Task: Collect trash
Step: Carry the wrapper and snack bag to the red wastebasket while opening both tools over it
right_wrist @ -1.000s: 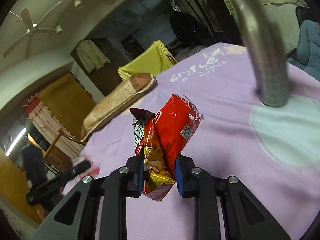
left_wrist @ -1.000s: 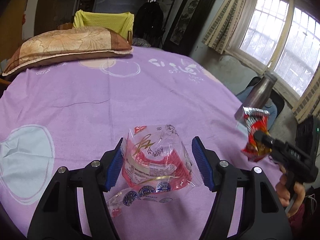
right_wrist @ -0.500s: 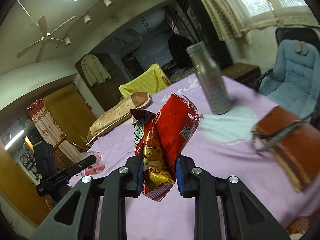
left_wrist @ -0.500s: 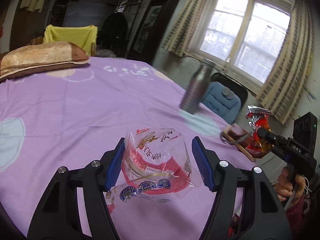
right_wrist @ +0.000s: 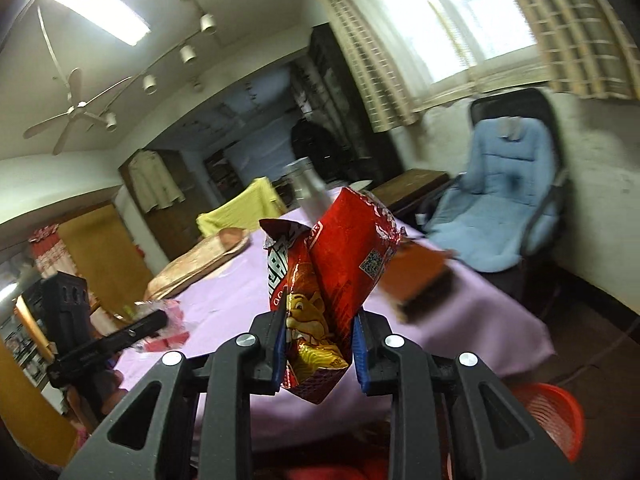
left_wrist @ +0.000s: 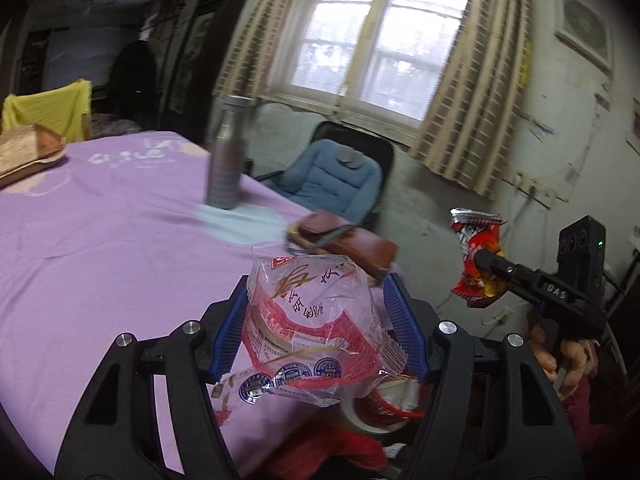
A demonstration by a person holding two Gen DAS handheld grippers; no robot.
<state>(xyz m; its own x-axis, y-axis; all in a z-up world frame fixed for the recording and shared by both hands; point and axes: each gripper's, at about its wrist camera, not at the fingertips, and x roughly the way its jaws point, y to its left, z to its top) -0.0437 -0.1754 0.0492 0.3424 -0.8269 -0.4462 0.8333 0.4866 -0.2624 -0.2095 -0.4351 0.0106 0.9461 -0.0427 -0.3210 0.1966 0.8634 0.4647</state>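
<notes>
My left gripper (left_wrist: 316, 328) is shut on a clear plastic wrapper with red print (left_wrist: 308, 328) and holds it in the air past the edge of the purple-covered table (left_wrist: 100, 240). My right gripper (right_wrist: 320, 344) is shut on a red snack bag (right_wrist: 332, 280), also held in the air; the bag shows in the left wrist view (left_wrist: 478, 256) at the right. A red trash basket (right_wrist: 552, 412) stands on the floor low at the right, and part of it shows under the wrapper (left_wrist: 384, 404). The left gripper shows in the right wrist view (right_wrist: 132, 332) at the left.
On the table stand a metal bottle (left_wrist: 228, 156), a brown wallet-like pouch (left_wrist: 344, 244) near the edge, and a pillow (left_wrist: 28, 156) at the far side. A blue padded chair (left_wrist: 336, 180) stands beside the table below the window.
Both grippers have swung right and off the table edge, each keeping its wrapper. The red basket has come into view below them.
</notes>
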